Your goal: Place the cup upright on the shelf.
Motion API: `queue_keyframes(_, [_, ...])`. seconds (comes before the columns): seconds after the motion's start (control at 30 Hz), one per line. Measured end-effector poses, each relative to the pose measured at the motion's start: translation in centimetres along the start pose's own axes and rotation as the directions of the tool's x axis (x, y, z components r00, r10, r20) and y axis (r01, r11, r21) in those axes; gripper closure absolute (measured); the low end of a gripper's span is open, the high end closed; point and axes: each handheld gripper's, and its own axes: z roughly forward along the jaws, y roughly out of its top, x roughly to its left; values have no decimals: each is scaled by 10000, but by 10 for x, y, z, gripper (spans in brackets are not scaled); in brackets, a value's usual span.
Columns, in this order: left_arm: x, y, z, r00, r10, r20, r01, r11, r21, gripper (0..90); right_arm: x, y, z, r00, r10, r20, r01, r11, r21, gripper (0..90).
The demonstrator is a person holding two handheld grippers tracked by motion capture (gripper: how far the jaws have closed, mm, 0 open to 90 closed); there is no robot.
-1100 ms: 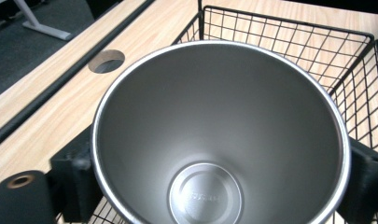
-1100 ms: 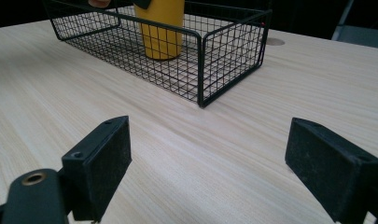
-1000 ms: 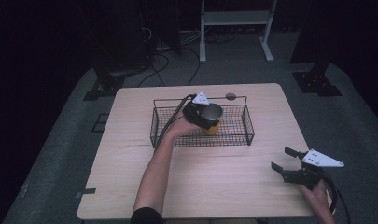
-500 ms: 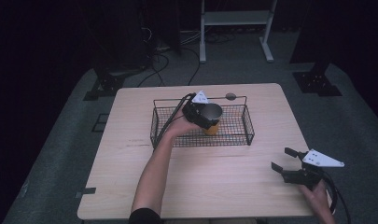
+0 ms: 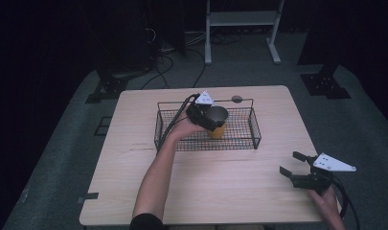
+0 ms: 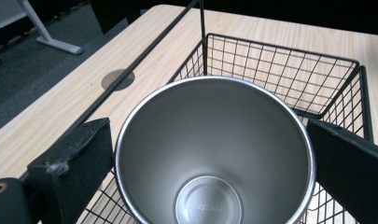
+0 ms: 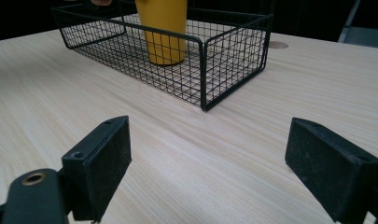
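From above, a pale wooden desk (image 5: 134, 158) carries a black wire basket (image 5: 251, 136) set toward its far side. The left gripper (image 5: 203, 112) is over the basket, with a forearm reaching up to it from the near edge. Its jaws sit on either side of a steel cup (image 5: 217, 115), whose yellow outer wall shows just below the rim. The cup is inside the basket, left of middle. Whether it rests on the mesh or is lifted off it, I can't tell from up here. The right gripper (image 5: 297, 167) is near the desk's right front corner, well apart from the basket, jaws wide and holding nothing. A small dark round mark (image 5: 237, 99) lies on the desk just behind the basket.

Along the left gripper's own view, the cup (image 6: 214, 154) is seen from the top, with a bright metal inside and a round base with faint stamped lettering too small to read. One black jaw is against the rim on each side, so the cup is gripped between them. Basket wire (image 6: 280, 70) runs behind and beneath it, and the dark mark (image 6: 117, 79) shows on the wood beyond.

Along the right gripper's view, its two jaws stand far apart over bare wood. Ahead, the basket (image 7: 224, 60) sits with the cup's yellow body (image 7: 163, 28) upright inside it.
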Motion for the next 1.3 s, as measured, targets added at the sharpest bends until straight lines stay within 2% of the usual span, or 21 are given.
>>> queue_keyframes(0.33, [-2, 5, -5, 10000, -9, -73, 7, 9997, -225, 13, 0, 0, 0, 10000, 46, 57, -46, 10000, -35, 133])
queue_keyframes(0.73, [-6, 13, -19, 9997, 189, -177, -198, 9984, -520, 13, 1, 0, 1, 9997, 33, 223, -34, 10000, 65, 132])
queue_keyframes(1.03, [-18, 18, -32, 9990, 456, -38, -457, 9944, -953, 13, 1, 0, 1, 9997, 9, 249, -11, 10000, 77, 132])
queue_keyframes(1.3, [-26, 19, -46, 9985, 540, 79, -525, 9903, -1285, 13, 0, 0, 0, 9996, 111, 251, -112, 9999, 31, 132])
